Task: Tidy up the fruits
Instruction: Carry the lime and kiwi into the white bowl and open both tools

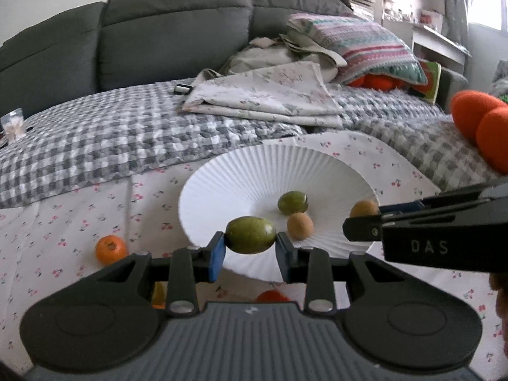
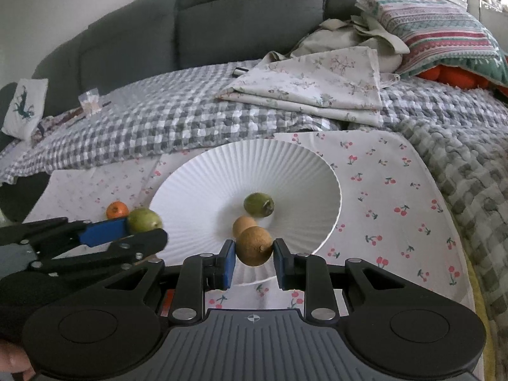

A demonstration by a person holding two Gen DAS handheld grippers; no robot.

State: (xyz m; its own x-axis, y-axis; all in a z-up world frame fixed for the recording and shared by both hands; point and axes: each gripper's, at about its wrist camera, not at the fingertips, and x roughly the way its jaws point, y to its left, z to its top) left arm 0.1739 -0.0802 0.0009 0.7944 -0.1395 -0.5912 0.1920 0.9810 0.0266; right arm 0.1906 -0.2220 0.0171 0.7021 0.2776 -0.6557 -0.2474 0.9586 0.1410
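A white ribbed plate (image 1: 241,174) (image 2: 203,187) lies on a cherry-print cloth. It holds a green fruit (image 1: 292,202) (image 2: 258,204) and a brown fruit (image 1: 300,225) (image 2: 243,224). My left gripper (image 1: 250,244) is shut on a second green fruit (image 1: 250,235) above the plate's near left rim; it also shows in the right wrist view (image 2: 144,219). My right gripper (image 2: 254,254) is shut on a brown fruit (image 2: 255,245) above the plate's near rim; that fruit also shows in the left wrist view (image 1: 364,208). An orange (image 1: 111,249) (image 2: 116,210) lies on the cloth left of the plate.
A grey checked blanket (image 1: 127,133) with folded floral cloth (image 1: 266,95) and a striped pillow (image 1: 365,44) lies behind the plate, before a grey sofa back (image 1: 174,25). Orange plush balls (image 1: 479,123) sit at the right. Another orange thing (image 1: 271,296) shows under my left gripper.
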